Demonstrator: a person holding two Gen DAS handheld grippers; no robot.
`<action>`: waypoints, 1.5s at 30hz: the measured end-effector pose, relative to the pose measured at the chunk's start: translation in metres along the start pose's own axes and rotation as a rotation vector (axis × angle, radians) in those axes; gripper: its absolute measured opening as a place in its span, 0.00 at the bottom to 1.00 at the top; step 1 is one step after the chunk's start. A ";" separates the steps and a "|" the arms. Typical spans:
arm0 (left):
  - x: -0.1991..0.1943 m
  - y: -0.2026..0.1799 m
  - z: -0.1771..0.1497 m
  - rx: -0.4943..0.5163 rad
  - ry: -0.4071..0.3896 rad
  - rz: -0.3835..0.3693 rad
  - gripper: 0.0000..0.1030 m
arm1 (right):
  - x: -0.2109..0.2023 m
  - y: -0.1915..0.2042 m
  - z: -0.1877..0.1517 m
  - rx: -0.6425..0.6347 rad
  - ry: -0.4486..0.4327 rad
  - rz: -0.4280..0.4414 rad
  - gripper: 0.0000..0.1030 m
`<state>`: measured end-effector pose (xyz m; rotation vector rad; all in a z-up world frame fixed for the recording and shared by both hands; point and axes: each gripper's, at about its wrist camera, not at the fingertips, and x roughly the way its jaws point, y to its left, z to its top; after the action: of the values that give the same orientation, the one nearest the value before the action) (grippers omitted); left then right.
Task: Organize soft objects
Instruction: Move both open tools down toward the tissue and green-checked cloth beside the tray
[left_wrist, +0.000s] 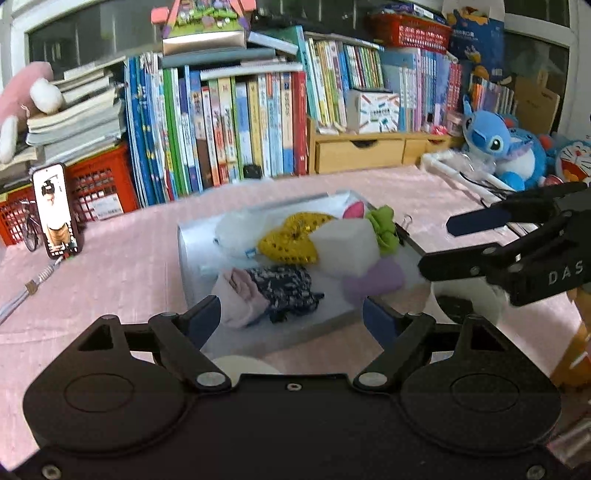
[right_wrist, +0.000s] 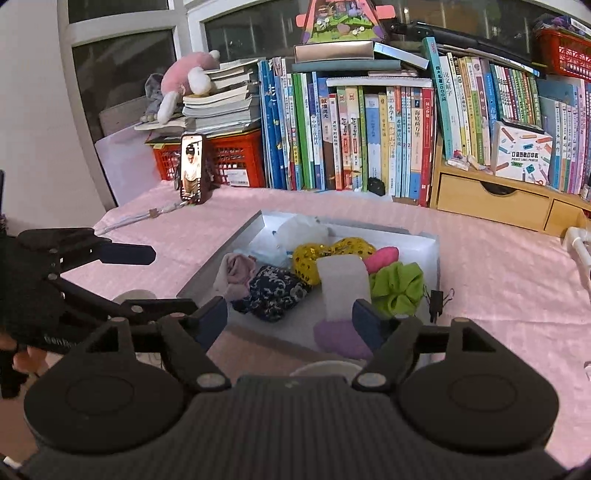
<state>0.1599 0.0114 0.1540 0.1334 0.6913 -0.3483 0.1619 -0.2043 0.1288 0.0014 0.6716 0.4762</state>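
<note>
A shallow silver-walled box (left_wrist: 188, 258) (right_wrist: 229, 251) lies on the pink tablecloth and holds several soft things. Among them are a white foam block (left_wrist: 347, 240) (right_wrist: 341, 284), a yellow sequinned heart (left_wrist: 291, 236) (right_wrist: 325, 254), a green scrunchie (left_wrist: 384, 229) (right_wrist: 397, 284), a dark blue patterned cloth (left_wrist: 284, 288) (right_wrist: 273, 291), a pale pink cloth (left_wrist: 240, 295) (right_wrist: 234, 275) and a purple pad (left_wrist: 373, 280) (right_wrist: 336, 338). My left gripper (left_wrist: 291, 317) (right_wrist: 155, 280) hovers open at the box's near left side. My right gripper (right_wrist: 290, 317) (left_wrist: 454, 243) hovers open at its near right, holding nothing.
A row of upright books (right_wrist: 369, 140) and red crates (right_wrist: 236, 158) line the back. A phone on a stand (left_wrist: 55, 214) (right_wrist: 192, 173) stands at the left, with a cable (right_wrist: 140, 218) beside it. Blue plush toys (left_wrist: 502, 147), wooden drawers (right_wrist: 487, 199) and a binder clip (right_wrist: 437, 301) lie to the right.
</note>
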 end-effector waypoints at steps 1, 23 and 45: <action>-0.001 0.002 0.001 0.006 0.016 -0.003 0.81 | -0.002 -0.001 0.001 -0.006 0.008 0.002 0.82; 0.082 0.137 0.025 -0.440 0.584 -0.044 0.56 | 0.019 -0.126 0.001 0.424 0.423 -0.056 0.86; 0.141 0.154 -0.008 -0.594 0.749 -0.127 0.36 | 0.078 -0.145 -0.032 0.483 0.606 -0.044 0.86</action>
<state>0.3115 0.1193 0.0580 -0.3682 1.5193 -0.1937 0.2570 -0.3051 0.0348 0.3080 1.3682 0.2570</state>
